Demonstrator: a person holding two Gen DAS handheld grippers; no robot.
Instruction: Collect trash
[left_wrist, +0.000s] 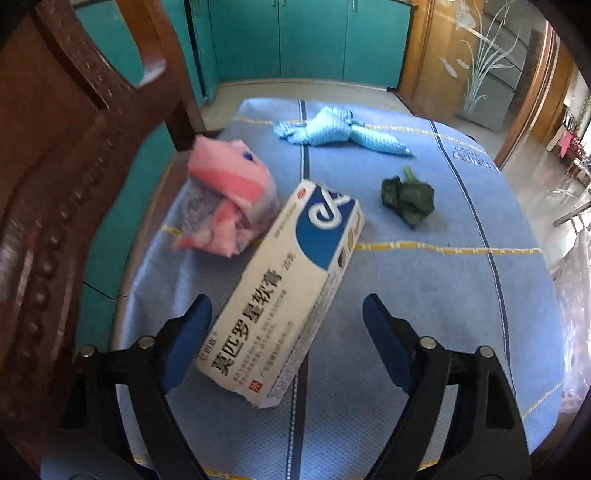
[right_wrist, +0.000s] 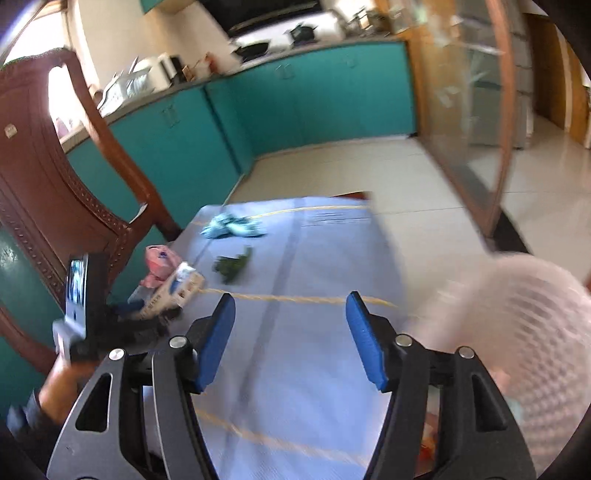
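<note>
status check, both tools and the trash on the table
Left tool open, straddling ointment box, not gripping. Right tool open, empty. Pink wrapper touching the box's far end.

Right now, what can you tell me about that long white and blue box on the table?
The box is a long, narrow carton, seemingly thin cardboard, white with a curved blue panel and a white looped logo at its far end, bold dark blue Chinese characters along its length and small print near its close end. It looks closed and uncrushed. It lies flat and slanted on the blue cloth, its far end beside the crumpled pink bag; whether they touch is unclear. It sits between the open fingers of the left tool, neither pad pressing on it.
</note>
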